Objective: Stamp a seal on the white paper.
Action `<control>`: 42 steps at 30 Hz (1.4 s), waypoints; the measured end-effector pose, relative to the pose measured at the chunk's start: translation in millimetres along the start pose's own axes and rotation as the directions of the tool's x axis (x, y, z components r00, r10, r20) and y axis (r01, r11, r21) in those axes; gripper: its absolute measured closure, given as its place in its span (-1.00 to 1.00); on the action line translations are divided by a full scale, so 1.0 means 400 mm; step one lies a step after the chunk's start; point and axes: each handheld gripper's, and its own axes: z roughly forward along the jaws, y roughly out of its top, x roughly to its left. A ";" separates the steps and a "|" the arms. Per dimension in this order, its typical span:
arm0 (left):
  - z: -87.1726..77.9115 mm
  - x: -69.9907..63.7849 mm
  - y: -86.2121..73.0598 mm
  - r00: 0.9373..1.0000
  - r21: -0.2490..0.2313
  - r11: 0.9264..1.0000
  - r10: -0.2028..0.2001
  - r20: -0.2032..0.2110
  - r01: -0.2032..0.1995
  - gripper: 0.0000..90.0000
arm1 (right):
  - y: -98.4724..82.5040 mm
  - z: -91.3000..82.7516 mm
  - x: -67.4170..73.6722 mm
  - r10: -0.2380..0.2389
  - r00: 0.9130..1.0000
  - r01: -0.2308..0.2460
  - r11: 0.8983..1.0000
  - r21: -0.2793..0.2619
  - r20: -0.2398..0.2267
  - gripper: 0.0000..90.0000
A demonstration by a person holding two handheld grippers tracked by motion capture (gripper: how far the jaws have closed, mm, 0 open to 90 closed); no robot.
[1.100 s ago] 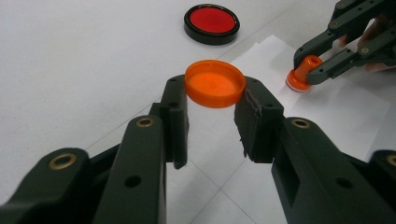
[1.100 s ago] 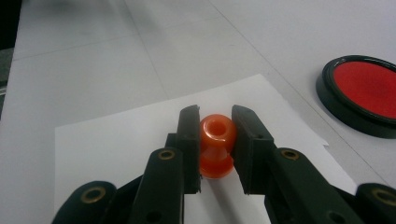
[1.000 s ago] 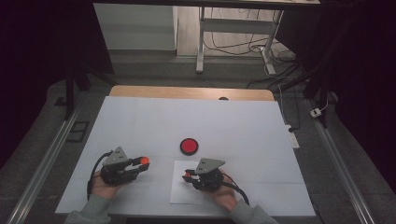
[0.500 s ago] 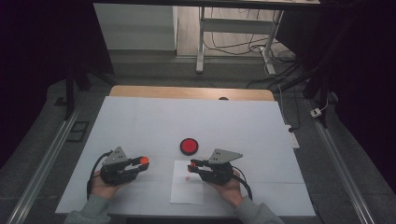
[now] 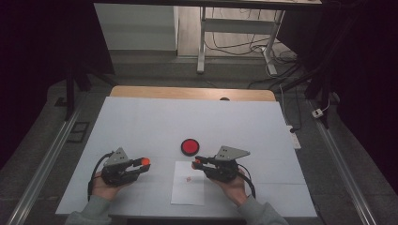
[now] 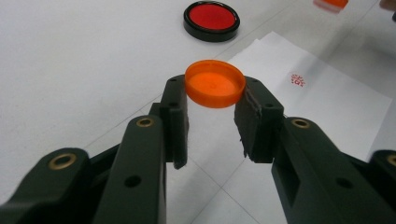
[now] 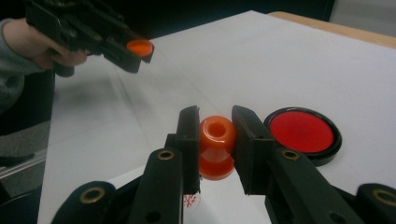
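Note:
My left gripper (image 5: 143,163) hovers over the white table at the left, shut on a round orange cap (image 6: 215,84) pinched at its rim. My right gripper (image 5: 197,164) is shut on an orange stamp (image 7: 216,140), which it holds above a white paper sheet (image 5: 187,190). A small red stamp mark (image 5: 188,178) sits on that sheet, also seen as a red mark (image 6: 297,80) in the left gripper view. A round red ink pad in a black case (image 5: 190,146) lies just beyond the paper, between the two grippers. The two gripper tips face each other across the sheet.
A white board (image 5: 141,122) covers the wooden table (image 5: 187,93). Dark floor, metal rails and a desk frame with cables (image 5: 234,47) lie beyond the far edge. A person's hands and grey sleeves (image 5: 94,213) come in at the near edge.
My right gripper has lifted the stamp off the paper and drawn back to the right, uncovering the red mark. The left gripper with the cap has stayed put.

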 end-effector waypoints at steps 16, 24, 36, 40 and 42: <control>0.016 -0.015 0.008 1.000 0.010 1.000 0.020 0.016 -0.020 0.45 | 0.037 -0.048 -0.021 0.010 1.000 -0.008 0.997 -0.075 0.029 0.60; 0.023 -0.023 0.013 0.999 0.012 0.999 0.032 0.028 -0.033 0.45 | 0.047 -0.061 -0.027 0.018 0.999 -0.014 0.995 -0.099 0.037 0.60; 0.028 -0.029 0.017 0.999 0.015 0.999 0.041 0.034 -0.042 0.45 | 0.049 -0.061 -0.027 0.022 0.999 -0.019 0.995 -0.094 0.040 0.60; 0.030 -0.029 0.018 0.998 0.017 0.999 0.042 0.036 -0.043 0.45 | 0.047 -0.059 -0.028 0.023 0.999 -0.019 0.996 -0.091 0.039 0.60; 0.030 -0.030 0.018 0.999 0.016 0.999 0.042 0.035 -0.042 0.45 | 0.045 -0.058 -0.028 0.025 0.999 -0.022 0.996 -0.087 0.039 0.60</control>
